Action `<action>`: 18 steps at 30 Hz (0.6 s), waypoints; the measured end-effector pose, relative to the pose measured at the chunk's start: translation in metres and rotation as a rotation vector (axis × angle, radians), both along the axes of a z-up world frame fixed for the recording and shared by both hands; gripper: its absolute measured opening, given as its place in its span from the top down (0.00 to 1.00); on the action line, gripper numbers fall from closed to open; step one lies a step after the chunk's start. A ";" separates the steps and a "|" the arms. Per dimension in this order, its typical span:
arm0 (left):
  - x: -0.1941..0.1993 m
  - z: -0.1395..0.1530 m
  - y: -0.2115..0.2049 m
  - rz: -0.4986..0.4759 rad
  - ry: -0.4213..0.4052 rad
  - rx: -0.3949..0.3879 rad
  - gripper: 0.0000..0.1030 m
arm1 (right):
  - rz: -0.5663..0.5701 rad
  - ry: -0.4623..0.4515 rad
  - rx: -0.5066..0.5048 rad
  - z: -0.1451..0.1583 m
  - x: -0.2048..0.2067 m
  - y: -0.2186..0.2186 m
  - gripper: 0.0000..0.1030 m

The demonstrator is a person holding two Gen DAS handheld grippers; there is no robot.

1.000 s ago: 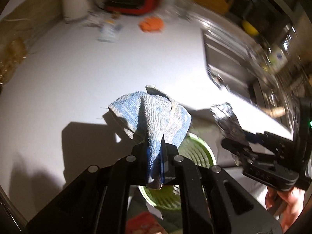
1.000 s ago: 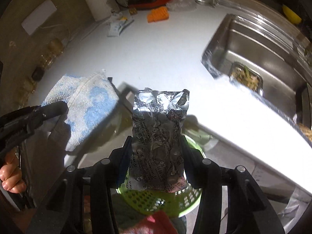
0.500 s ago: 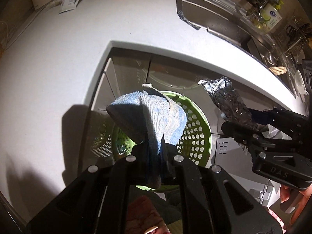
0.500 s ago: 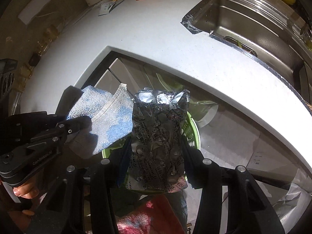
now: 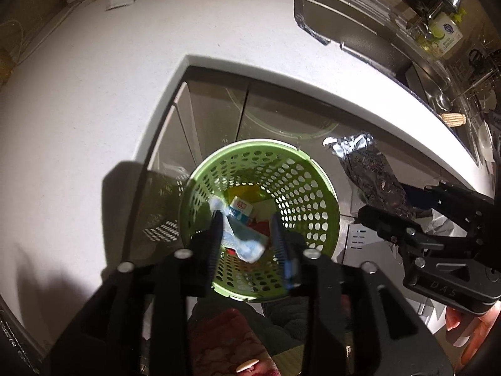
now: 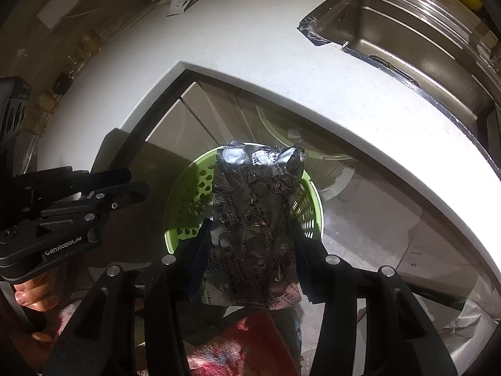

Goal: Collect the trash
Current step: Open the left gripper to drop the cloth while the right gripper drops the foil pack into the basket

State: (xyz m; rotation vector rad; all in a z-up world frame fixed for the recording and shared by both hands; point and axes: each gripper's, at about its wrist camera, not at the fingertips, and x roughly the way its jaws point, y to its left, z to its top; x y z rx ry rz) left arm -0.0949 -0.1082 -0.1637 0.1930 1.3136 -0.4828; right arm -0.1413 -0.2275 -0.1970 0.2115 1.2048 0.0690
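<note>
My left gripper (image 5: 247,235) was opening, empty, the cloth (image 5: 244,241) lying in the basket (image 5: 313,194) at frame centre. My right gripper (image 6: 250,250) clamped the foil pack (image 6: 256,219) above it; releasing seemed next.

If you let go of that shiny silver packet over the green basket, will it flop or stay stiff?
The silver packet probably stays fairly stiff: it stands upright above the right gripper without drooping. It looks thin and crinkled, so it is likely light and may flutter down. It hangs over the green basket, so it should land inside.
</note>
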 end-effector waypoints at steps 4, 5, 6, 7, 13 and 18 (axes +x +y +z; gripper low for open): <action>0.003 0.014 0.007 0.011 -0.036 -0.016 0.54 | 0.027 -0.003 0.006 0.001 0.001 0.005 0.52; 0.005 0.017 0.009 0.021 -0.049 -0.018 0.52 | 0.035 -0.004 0.007 0.001 0.002 0.007 0.52; 0.007 0.021 0.012 0.030 -0.062 -0.019 0.47 | 0.050 -0.006 0.008 0.002 0.002 0.010 0.52; 0.009 0.026 0.016 0.040 -0.081 -0.022 0.45 | 0.063 -0.008 0.007 0.002 0.002 0.013 0.52; 0.032 0.050 0.049 0.129 -0.177 -0.018 0.32 | 0.151 0.008 0.008 -0.004 0.002 0.033 0.52; 0.052 0.060 0.068 0.212 -0.217 -0.010 0.27 | 0.205 0.050 -0.006 -0.020 0.005 0.050 0.47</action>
